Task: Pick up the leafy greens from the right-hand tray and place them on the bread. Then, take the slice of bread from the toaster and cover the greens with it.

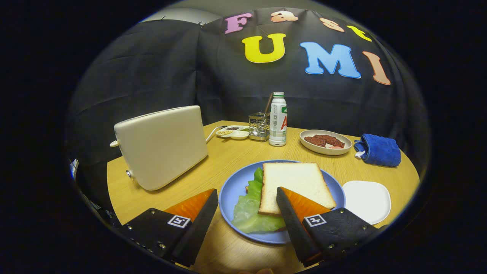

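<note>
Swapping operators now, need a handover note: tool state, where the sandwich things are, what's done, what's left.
Tool: open, holding nothing, fingers spread over the near rim of the blue plate.
Greens: on the plate, sticking out from under the bread on the toaster side.
Bread slice: lying on top of the greens.
Toaster: beside the plate; I can't see into its slots.
White tray: on the other side of the plate, bare.
Done: greens placed and covered, by the look of it.
Left: probably just pull the tool back and check that the bread sits square.
</note>
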